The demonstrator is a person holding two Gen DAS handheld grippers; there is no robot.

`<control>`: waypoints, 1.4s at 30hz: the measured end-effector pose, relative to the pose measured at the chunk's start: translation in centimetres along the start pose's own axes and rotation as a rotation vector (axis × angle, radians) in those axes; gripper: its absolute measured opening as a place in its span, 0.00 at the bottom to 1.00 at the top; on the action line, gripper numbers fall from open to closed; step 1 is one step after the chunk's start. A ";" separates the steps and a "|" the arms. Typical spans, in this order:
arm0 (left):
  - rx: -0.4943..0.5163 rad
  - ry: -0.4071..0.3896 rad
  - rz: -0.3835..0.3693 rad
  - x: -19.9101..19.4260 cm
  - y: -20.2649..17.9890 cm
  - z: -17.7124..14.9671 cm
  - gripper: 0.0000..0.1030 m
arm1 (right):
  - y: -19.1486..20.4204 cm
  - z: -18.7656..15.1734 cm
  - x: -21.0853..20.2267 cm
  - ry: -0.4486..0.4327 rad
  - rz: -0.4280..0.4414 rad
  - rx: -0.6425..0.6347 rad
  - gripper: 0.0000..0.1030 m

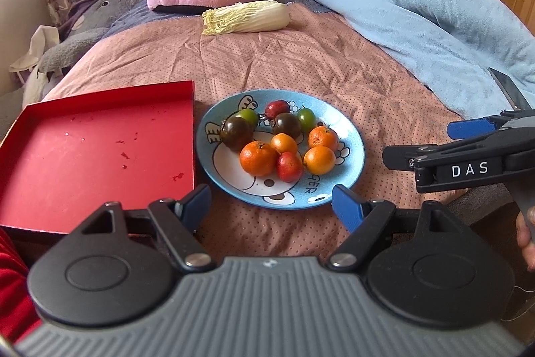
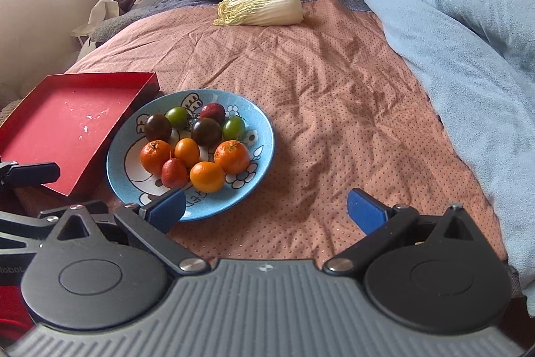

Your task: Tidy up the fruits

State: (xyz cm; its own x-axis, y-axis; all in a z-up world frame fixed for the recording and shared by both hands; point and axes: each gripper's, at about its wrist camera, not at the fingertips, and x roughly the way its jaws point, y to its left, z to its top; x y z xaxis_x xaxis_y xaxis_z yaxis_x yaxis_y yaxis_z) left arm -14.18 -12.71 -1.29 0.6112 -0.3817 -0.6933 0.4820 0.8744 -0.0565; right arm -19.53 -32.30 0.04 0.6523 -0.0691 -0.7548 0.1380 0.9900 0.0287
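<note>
Blue-padded fingers of the left gripper point(image 1: 271, 208) stand spread wide with nothing between them, hovering low over the pink dotted bedspread point(image 1: 301, 62). Just ahead of those fingertips sits the blue cartoon plate point(image 1: 347, 156), carrying small oranges point(image 1: 257, 158), dark tomatoes point(image 1: 236, 132), green ones point(image 1: 306, 118) and red fruits point(image 1: 288, 166) heaped together (none has a clear long axis). Ahead and left of it, touching the plate's edge or very nearly, lies the red tray point(image 1: 100, 153), flat and bare of fruit.

Off to the right, the right gripper point(image 2: 265, 209) is level and likewise gaping, holding nothing; its left fingertip point(image 2: 167, 206) overlaps the plate's near rim. Farther ahead lies a napa cabbage point(image 2: 260, 9), lengthwise across the view, leafy end left.
</note>
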 end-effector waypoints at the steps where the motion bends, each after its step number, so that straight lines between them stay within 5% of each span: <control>1: -0.002 -0.002 0.002 0.0 0.1 0.0 0.79 | -0.1 -0.1 0.1 0.008 -0.004 -0.001 1.00; 21: -0.024 -0.001 0.020 -0.1 0.4 0.0 0.79 | 1.6 -4.4 1.4 0.138 0.051 -0.087 1.00; 42: -0.023 0.008 0.070 0.4 0.4 -0.1 0.79 | 4.8 -5.1 1.2 0.174 0.122 -0.155 1.00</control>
State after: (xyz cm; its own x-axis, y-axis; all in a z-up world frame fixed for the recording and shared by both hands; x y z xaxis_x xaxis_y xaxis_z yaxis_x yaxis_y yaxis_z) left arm -13.75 -12.50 -1.68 0.6382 -0.3169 -0.7016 0.4233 0.9057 -0.0241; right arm -21.88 -27.03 -4.08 0.5176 0.0606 -0.8535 -0.0585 0.9977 0.0353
